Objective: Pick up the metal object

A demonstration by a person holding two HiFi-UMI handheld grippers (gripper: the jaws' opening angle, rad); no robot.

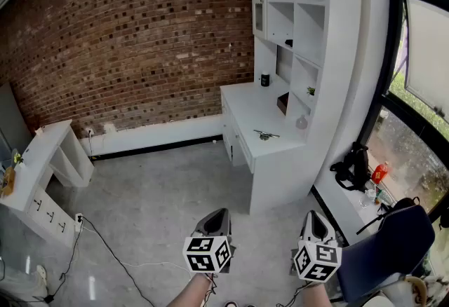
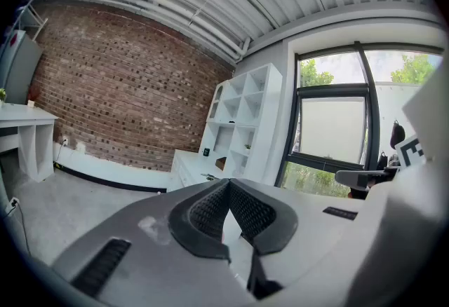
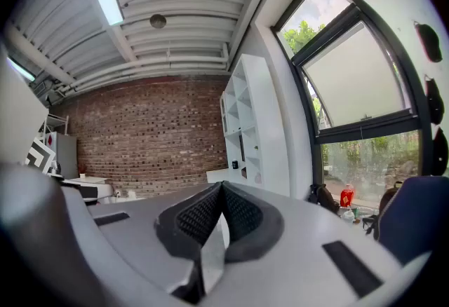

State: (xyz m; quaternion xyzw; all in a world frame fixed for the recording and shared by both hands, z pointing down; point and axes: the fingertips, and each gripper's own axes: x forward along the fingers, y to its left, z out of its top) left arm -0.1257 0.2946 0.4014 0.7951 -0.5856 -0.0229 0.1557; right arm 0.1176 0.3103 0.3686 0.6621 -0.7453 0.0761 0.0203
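Head view: the left gripper [image 1: 216,214] and right gripper [image 1: 316,218] are held low at 6 o'clock, side by side, pointing forward. The small metal object [image 1: 266,134] lies on the white bench [image 1: 242,106], well apart, at 1 o'clock from the left gripper.

Left gripper view: jaws closed tip to tip, holding nothing.

Right gripper view: jaws likewise closed and empty.

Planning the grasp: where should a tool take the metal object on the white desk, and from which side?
Likely from above, with the jaws closing across the middle of the metal object. It lies flat and low on the desk, so a side approach finds little to grip. Finer detail is too small to tell.
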